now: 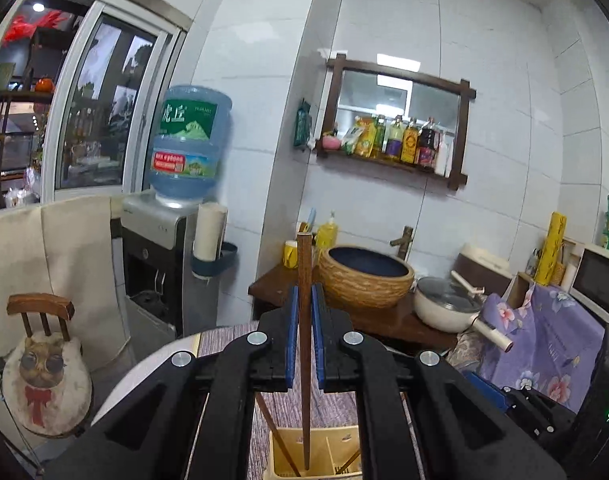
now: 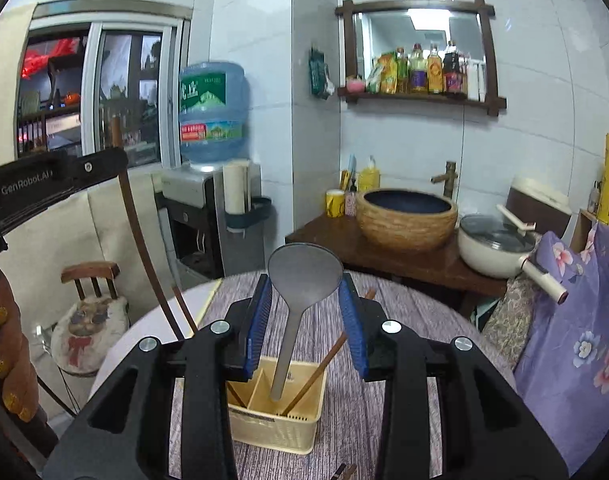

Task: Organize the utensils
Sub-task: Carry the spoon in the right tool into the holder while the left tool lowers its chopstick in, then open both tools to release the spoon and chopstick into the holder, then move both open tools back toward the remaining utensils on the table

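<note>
Left view: black claw (image 1: 303, 312) with blue pads (image 1: 291, 336) clamped on a dark wooden chopstick (image 1: 304, 340), upright, square top end clear above the fingertips, lower tip dipping into a cream plastic caddy (image 1: 282, 454). Caddy cut off by the bottom edge and flanked by the claw's arms; only two dividers and a ribbed wall showing. More brown sticks leaning in it, number hard to tell.

Right view: wider-set claw (image 2: 305, 312), ridged blue pads pressing both edges of a grey ladle (image 2: 304, 272). Matte oval bowl up, thin flat handle running down into the middle compartment of the caddy (image 2: 272, 428); whether the end rests on the bottom, impossible to tell. Caddy rectangular, slotted along the base, standing on a round tabletop (image 2: 404, 320) under a grey-lilac woven cloth. One chopstick (image 2: 318, 372) slanting out of the right compartment, others partly hidden behind the left pad. At the left edge, the other claw's black body and its long chopstick, bowed by the lens; a brown sleeve with gold dots, cropped.

Beyond: small wooden chair (image 2: 90, 280) with a cat cushion, floral purple cloth (image 2: 572, 328), cream lidded pan (image 2: 496, 248), basket-weave basin (image 2: 406, 216) on a dark counter, water dispenser (image 2: 212, 120), bottles on a framed wall shelf (image 2: 420, 96), labels unreadable.
</note>
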`<state>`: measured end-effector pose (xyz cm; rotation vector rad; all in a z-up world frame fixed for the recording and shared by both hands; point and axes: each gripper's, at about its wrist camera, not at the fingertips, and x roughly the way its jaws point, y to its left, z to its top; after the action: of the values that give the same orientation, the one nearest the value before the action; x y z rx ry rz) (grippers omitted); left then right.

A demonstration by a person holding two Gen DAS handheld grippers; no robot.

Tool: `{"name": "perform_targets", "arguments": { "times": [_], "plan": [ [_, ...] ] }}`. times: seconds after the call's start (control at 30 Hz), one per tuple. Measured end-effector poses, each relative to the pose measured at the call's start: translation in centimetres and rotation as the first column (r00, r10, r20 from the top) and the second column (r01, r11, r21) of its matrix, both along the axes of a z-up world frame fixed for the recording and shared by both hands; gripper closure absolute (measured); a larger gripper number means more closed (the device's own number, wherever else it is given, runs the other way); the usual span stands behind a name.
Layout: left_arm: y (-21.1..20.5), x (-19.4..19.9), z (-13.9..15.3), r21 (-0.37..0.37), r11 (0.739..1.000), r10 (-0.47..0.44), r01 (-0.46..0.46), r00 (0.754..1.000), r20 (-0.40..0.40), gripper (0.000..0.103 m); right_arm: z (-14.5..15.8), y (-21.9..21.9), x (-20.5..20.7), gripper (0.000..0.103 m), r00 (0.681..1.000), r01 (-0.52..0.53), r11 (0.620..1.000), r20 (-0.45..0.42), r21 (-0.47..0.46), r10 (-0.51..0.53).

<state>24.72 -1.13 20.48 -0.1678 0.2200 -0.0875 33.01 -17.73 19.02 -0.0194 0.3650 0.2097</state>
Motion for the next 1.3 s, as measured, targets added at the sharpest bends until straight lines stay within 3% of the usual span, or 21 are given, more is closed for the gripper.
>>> {"name": "perform_targets", "arguments": {
  "times": [0.27, 0.53, 0.73, 0.8, 0.83, 0.87, 0.93, 1.0, 1.13, 1.2, 1.3],
  "plan": [
    [-0.1, 0.8, -5.6, 0.022, 1.000, 0.012, -0.010, 0.997, -0.078, 0.095, -6.4, 0.6, 2.1, 0.067, 0.996, 0.002, 0.999, -0.087, -0.039, -0.005],
    [-0.6, 1.6, -10.0, 0.028, 1.000, -0.001, 0.006, 0.985, -0.172, 0.095, -10.7, 0.7, 2.3, 0.067, 0.988, -0.009, 0.999, -0.154, -0.047, 0.002],
    [-0.7, 1.4, -10.5, 0.040, 0.999, -0.006, 0.013, 0.983, -0.183, 0.095, -11.8, 0.3, 2.1, 0.070, 0.988, -0.006, 0.999, -0.153, -0.049, -0.001],
    [-0.5, 0.9, -10.0, 0.039, 0.999, -0.005, 0.011, 0.987, -0.160, 0.095, -11.5, 0.1, 1.6, 0.060, 0.991, -0.004, 0.999, -0.133, -0.036, -0.001],
    [-0.5, 0.6, -9.8, 0.042, 0.999, -0.008, 0.014, 0.988, -0.152, 0.095, -11.2, 0.0, 1.2, 0.047, 0.993, -0.005, 1.000, -0.120, -0.031, 0.001],
    [-0.5, 0.2, -9.5, 0.045, 0.999, -0.011, 0.017, 0.989, -0.146, 0.094, -11.0, -0.1, 0.7, 0.042, 0.995, -0.005, 1.000, -0.102, -0.030, 0.002],
    [-0.2, -0.7, -9.1, 0.040, 0.999, -0.019, 0.024, 0.991, -0.132, 0.081, -10.7, -0.2, -0.3, 0.041, 0.997, 0.002, 0.999, -0.070, -0.048, -0.005],
    [0.3, -2.1, -9.1, 0.017, 1.000, -0.014, 0.016, 0.993, -0.119, 0.041, -10.5, -0.4, -1.5, 0.037, 0.999, 0.000, 0.998, -0.054, -0.062, -0.003],
    [1.2, -4.4, -10.2, 0.010, 1.000, 0.008, -0.006, 0.989, -0.146, 0.029, -10.8, -1.5, -3.9, 0.031, 0.998, 0.017, 0.998, -0.061, -0.066, -0.021],
    [1.9, -5.0, -11.5, 0.012, 1.000, 0.022, -0.020, 0.977, -0.211, 0.017, -11.3, -2.3, -5.1, 0.028, 0.996, 0.039, 0.997, -0.075, -0.067, -0.044],
    [3.4, -5.6, -14.0, -0.030, 0.999, 0.029, -0.040, 0.950, -0.310, 0.015, -12.7, -3.6, -6.4, 0.028, 0.989, 0.067, 0.996, -0.132, -0.052, -0.073]
  ]
}}
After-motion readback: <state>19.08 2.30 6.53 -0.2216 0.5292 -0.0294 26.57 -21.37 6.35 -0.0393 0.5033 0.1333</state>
